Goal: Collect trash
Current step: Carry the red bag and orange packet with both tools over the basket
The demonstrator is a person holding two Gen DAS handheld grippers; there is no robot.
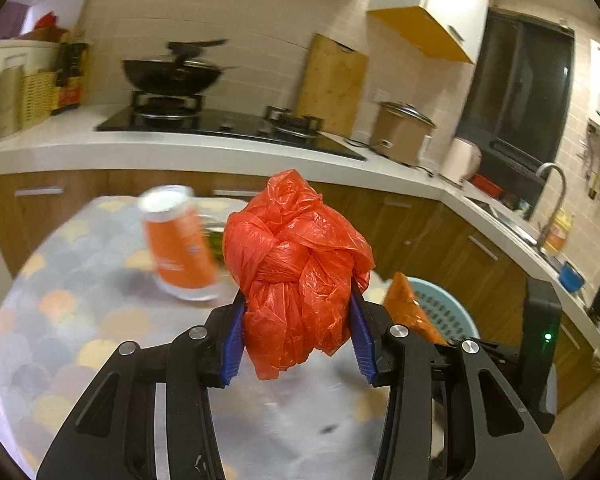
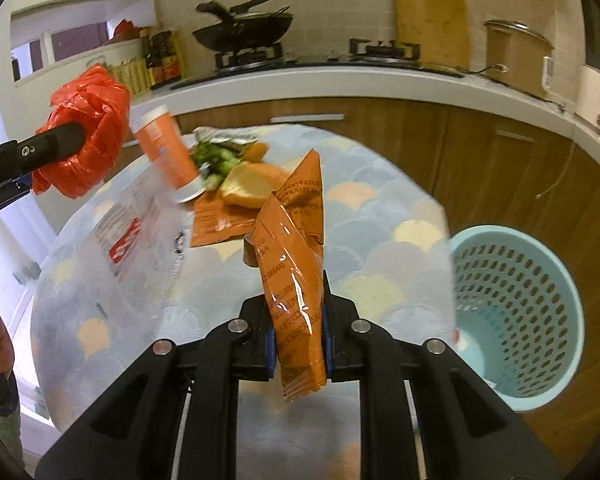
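The left gripper (image 1: 296, 320) pinched a knotted red bag (image 1: 296, 268) w/ both pads, up above the table (image 1: 60, 320). The right gripper (image 2: 300, 340) squeezed an orange wrapper (image 2: 296, 272), also held over the table. On the table lay an orange cup (image 2: 168, 152) tipped over, next to greens (image 2: 214, 158), bread (image 2: 252, 186) & a clear bag (image 2: 140, 232). A blue basket (image 2: 516, 312) stood just beside the table, on the right.

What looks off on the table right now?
The orange can is tilted over, apparently mid-tumble and blurred, beside the vegetable scraps. Both tools are shut on trash: left on red bag, right on orange wrapper.
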